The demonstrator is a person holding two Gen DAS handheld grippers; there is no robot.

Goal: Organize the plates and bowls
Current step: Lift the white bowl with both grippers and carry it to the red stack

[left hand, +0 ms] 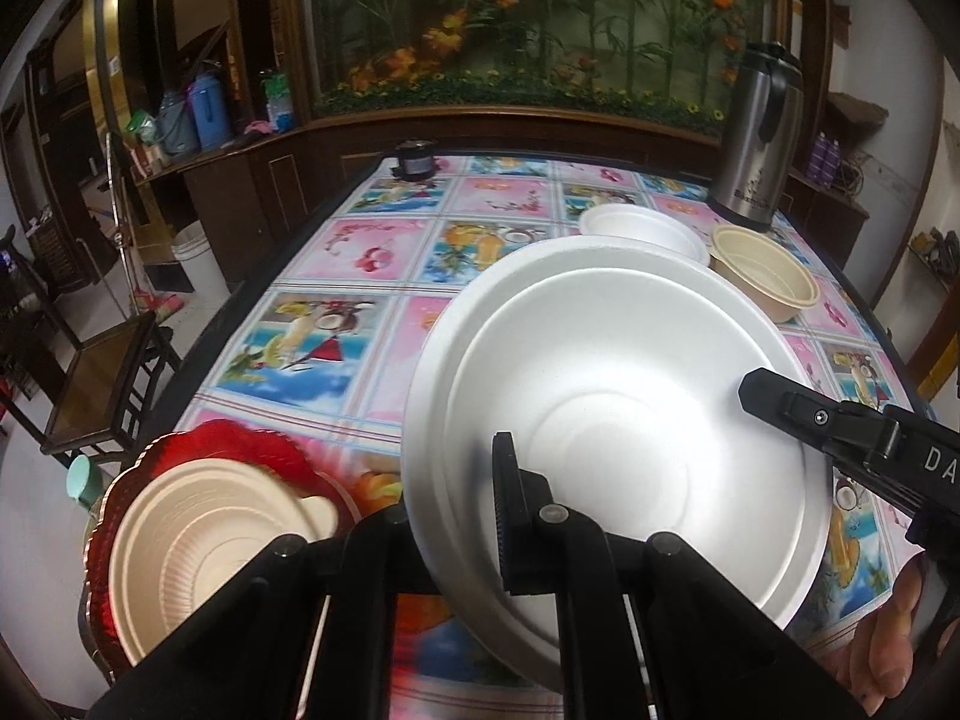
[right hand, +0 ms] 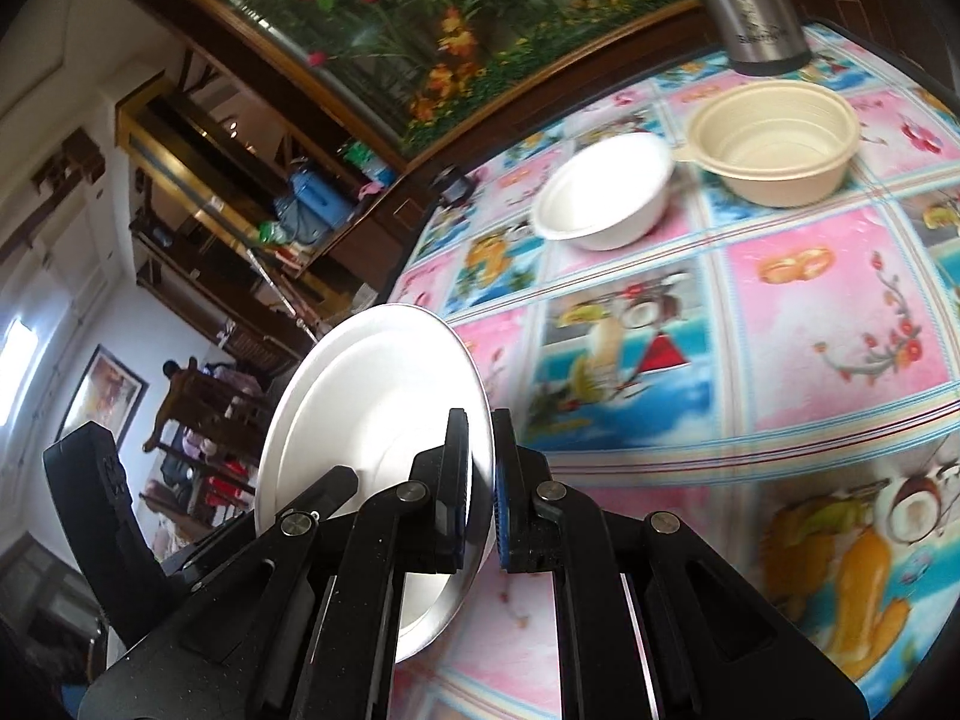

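A white foam plate point(left hand: 606, 420) is held tilted above the table by both grippers. My left gripper point(left hand: 456, 534) is shut on its near rim. My right gripper point(right hand: 480, 498) is shut on its opposite rim; it also shows in the left wrist view point(left hand: 798, 414). The plate appears edge-on in the right wrist view point(right hand: 366, 420). A beige ribbed bowl point(left hand: 204, 546) sits on a red plate point(left hand: 240, 444) at the lower left. A white bowl point(right hand: 606, 195) and a beige bowl point(right hand: 774, 138) stand farther back on the table.
The table has a bright patterned cloth point(left hand: 360, 312). A steel thermos jug point(left hand: 759, 138) stands at the far right behind the bowls. A small dark jar point(left hand: 414, 159) stands at the far edge. A wooden chair point(left hand: 102, 384) is left of the table.
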